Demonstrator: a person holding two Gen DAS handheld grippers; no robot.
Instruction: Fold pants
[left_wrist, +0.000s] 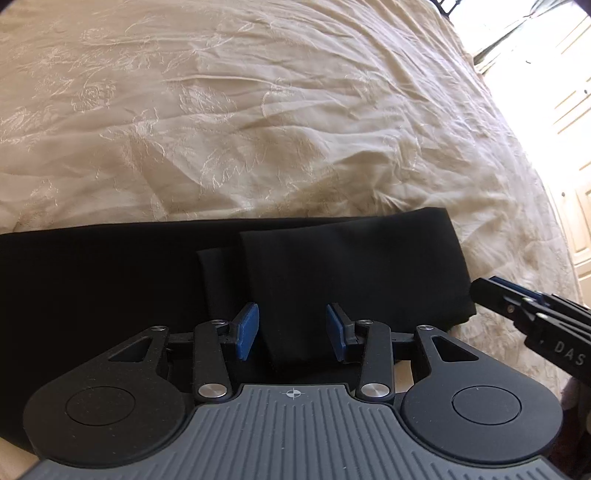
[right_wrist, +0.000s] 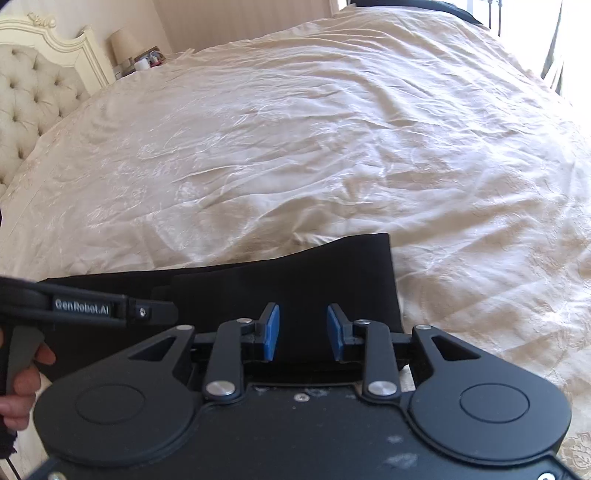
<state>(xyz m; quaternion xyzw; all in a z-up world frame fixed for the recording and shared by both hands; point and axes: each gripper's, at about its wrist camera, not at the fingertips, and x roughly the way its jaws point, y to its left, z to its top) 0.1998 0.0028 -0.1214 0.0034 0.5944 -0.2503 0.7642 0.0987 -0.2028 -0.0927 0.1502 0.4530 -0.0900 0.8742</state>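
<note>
The black pants (left_wrist: 332, 266) lie folded in a long flat band along the near edge of the bed, with a leg end laid back over the top layer; they also show in the right wrist view (right_wrist: 295, 280). My left gripper (left_wrist: 292, 334) is open and empty, its blue pads (left_wrist: 246, 331) hovering just above the folded leg end. My right gripper (right_wrist: 303, 331) is open and empty above the right end of the pants. The right gripper's tip shows in the left wrist view (left_wrist: 487, 293) beside the pants' right edge. The left gripper's body shows in the right wrist view (right_wrist: 110, 310).
A wrinkled cream embroidered bedspread (right_wrist: 314, 147) covers the whole bed. A tufted cream headboard (right_wrist: 29, 92) stands at the far left with a lamp and nightstand (right_wrist: 136, 55) beside it. Cream cabinet doors (left_wrist: 576, 118) stand past the bed's right edge.
</note>
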